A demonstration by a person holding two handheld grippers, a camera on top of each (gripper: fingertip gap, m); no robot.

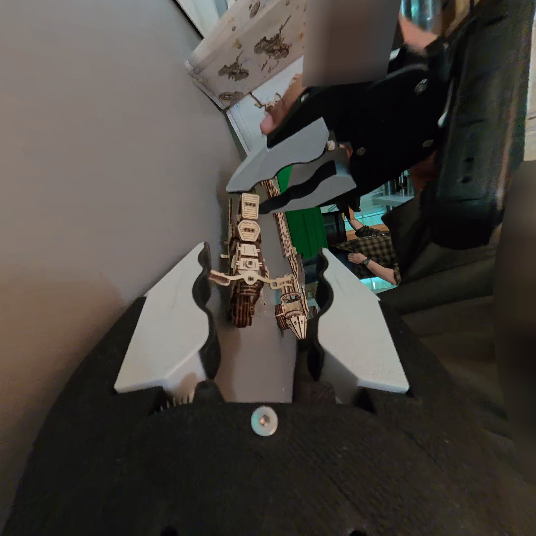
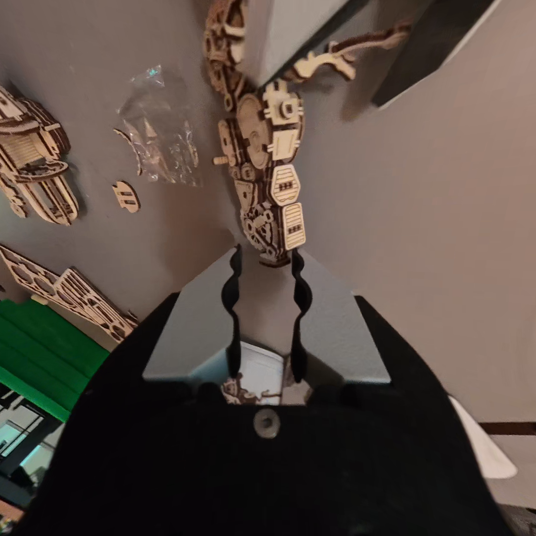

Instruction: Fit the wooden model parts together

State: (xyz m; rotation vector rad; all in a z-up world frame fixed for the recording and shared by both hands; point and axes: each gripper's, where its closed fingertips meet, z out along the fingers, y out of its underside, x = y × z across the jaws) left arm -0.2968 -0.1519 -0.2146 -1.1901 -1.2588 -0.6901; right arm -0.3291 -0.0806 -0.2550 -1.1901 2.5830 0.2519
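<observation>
My left claw (image 1: 262,290) stands wide open and grips nothing; the front of the wooden model (image 1: 246,261) sits in the gap between its two white fingers (image 1: 174,313), with the thin handlebar piece (image 1: 249,279) stretched crosswise, its ends close to the black wavy pads on both sides. I cannot tell whether either end touches a pad. A second wooden assembly (image 1: 293,313) with a pointed tip lies just beside the right-hand finger. My right claw (image 2: 266,252) is partly open, its black pads framing the rear end of the model (image 2: 269,174); the right pad appears to touch the slatted panel at the model's tail, while the left pad stands clear. From the left wrist view the right claw (image 1: 258,200) shows at the far end of the model, its grey fingers on either side of the top panel, and a hand (image 1: 278,113) grips its black body. The model lies on the grey table (image 2: 406,203). Elsewhere on the table, well apart from the model, lie a clear plastic bag (image 2: 159,139) with small parts, a small loose oval piece (image 2: 126,197), another built wooden section (image 2: 34,162) and a flat cut-out sheet (image 2: 72,298). A printed instruction sheet (image 1: 246,49) rests at the table's far side.
</observation>
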